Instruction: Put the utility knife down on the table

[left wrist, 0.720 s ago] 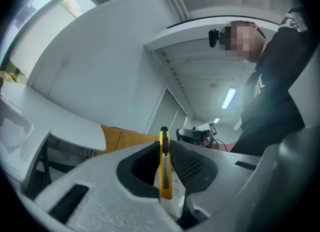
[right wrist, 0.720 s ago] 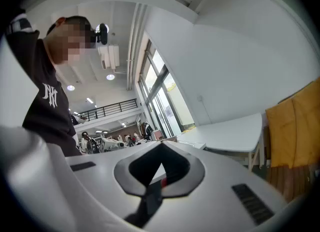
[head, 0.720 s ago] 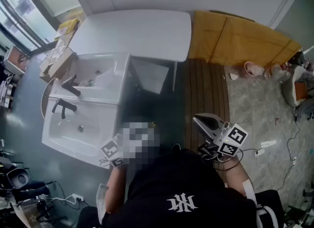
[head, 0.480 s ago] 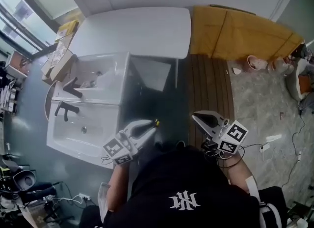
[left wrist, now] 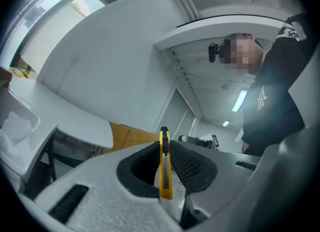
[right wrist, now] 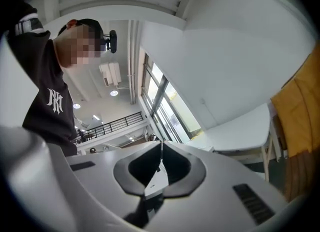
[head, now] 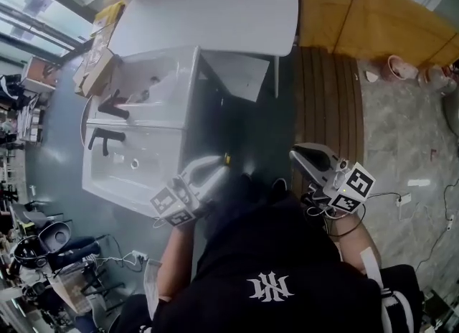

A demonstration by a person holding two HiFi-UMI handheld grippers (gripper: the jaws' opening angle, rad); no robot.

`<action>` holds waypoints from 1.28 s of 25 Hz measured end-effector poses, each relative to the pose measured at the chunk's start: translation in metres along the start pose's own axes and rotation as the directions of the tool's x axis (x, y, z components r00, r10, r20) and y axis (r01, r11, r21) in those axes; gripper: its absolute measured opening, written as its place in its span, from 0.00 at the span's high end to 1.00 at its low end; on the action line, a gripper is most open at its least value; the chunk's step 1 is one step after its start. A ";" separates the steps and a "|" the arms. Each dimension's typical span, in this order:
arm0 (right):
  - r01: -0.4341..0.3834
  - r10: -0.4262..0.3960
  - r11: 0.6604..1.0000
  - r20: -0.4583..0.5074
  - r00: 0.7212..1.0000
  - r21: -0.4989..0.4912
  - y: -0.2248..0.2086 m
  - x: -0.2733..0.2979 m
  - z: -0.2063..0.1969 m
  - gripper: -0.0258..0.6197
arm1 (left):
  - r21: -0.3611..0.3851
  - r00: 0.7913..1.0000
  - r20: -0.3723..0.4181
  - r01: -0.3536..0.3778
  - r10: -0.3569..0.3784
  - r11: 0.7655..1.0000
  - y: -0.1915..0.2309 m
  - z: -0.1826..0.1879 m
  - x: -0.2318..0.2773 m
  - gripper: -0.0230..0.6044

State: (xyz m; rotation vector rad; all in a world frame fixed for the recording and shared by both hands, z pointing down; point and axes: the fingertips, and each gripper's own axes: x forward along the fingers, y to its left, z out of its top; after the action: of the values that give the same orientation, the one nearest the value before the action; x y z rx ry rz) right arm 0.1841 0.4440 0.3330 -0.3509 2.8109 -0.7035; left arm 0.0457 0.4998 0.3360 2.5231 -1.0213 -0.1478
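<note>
A slim yellow utility knife stands on edge between the black pads of my left gripper, which is shut on it. In the head view the knife's yellow tip pokes out past the left gripper, held low in front of the person's body over the dark floor. The white table lies well ahead at the top of that view, apart from both grippers. My right gripper is held at the right, jaws shut with nothing between them.
Two white basins with black taps stand on the floor at the left, close to the left gripper. Cardboard boxes sit beyond them. A wooden strip and a yellow panel lie ahead at the right. Cables trail on the floor at the right.
The table and basins have grown larger and slid slightly in the head view. The left gripper still clamps the knife, now a little higher in the frame. The right gripper has barely shifted.
</note>
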 end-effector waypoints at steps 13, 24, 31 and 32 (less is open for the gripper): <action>0.163 -0.170 0.978 -0.040 0.985 -0.129 -0.071 0.084 0.001 0.95 | -0.059 1.000 -0.001 0.022 -0.022 0.998 0.128 0.021 0.016 0.87; 0.449 -0.450 0.857 0.060 0.891 -0.254 -0.162 0.145 0.091 0.95 | -0.084 0.987 0.068 0.153 -0.147 0.985 0.267 0.065 0.062 0.87; 0.442 -0.456 0.856 0.010 0.890 -0.267 -0.225 0.166 0.105 0.95 | -0.107 0.988 0.084 0.139 -0.131 0.984 0.310 0.077 0.100 0.87; 0.431 -0.442 0.864 0.015 0.897 -0.260 -0.238 0.170 0.110 0.95 | -0.103 0.990 0.079 0.123 -0.115 0.987 0.317 0.080 0.107 0.87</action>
State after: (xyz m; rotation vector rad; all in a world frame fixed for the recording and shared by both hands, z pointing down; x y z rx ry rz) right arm 0.0948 0.1447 0.3272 -1.0592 2.8927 -0.4209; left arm -0.1001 0.1948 0.4002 2.4967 -0.8649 -0.3232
